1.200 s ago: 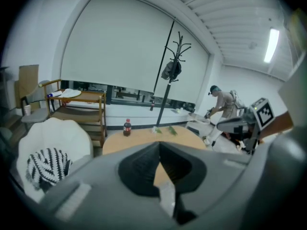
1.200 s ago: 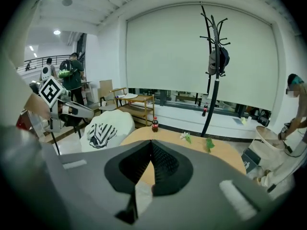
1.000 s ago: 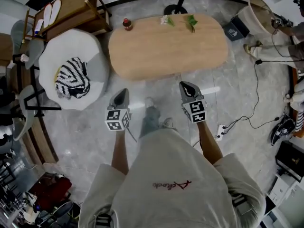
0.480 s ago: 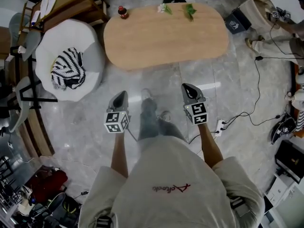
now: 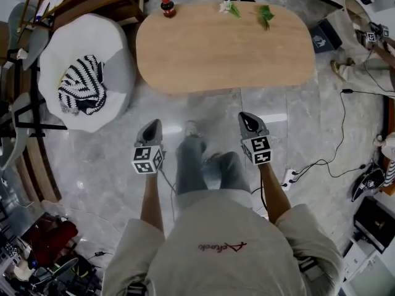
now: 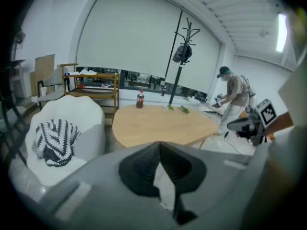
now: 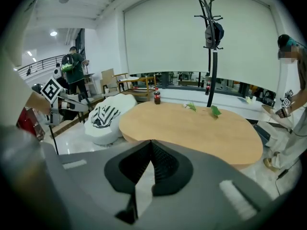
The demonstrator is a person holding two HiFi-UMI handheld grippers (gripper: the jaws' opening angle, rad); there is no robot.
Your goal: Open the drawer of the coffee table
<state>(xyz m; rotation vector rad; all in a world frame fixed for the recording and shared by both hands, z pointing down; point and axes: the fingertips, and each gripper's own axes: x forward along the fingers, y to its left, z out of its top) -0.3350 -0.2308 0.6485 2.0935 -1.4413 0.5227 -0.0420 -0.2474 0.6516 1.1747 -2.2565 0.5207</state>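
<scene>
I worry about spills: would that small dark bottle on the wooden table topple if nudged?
Probably: the bottle stands upright, tall and narrow, near the far edge of the coffee table. It looks dark with drink, so likely fairly heavy for its size. Once down, its round body would probably roll.

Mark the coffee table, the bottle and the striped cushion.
coffee table (image 5: 222, 54), head view, bare middle of its wooden top.
bottle (image 5: 167, 8), head view, dark body just below the red cap.
striped cushion (image 5: 80, 93), head view, middle of the striped fabric.
</scene>
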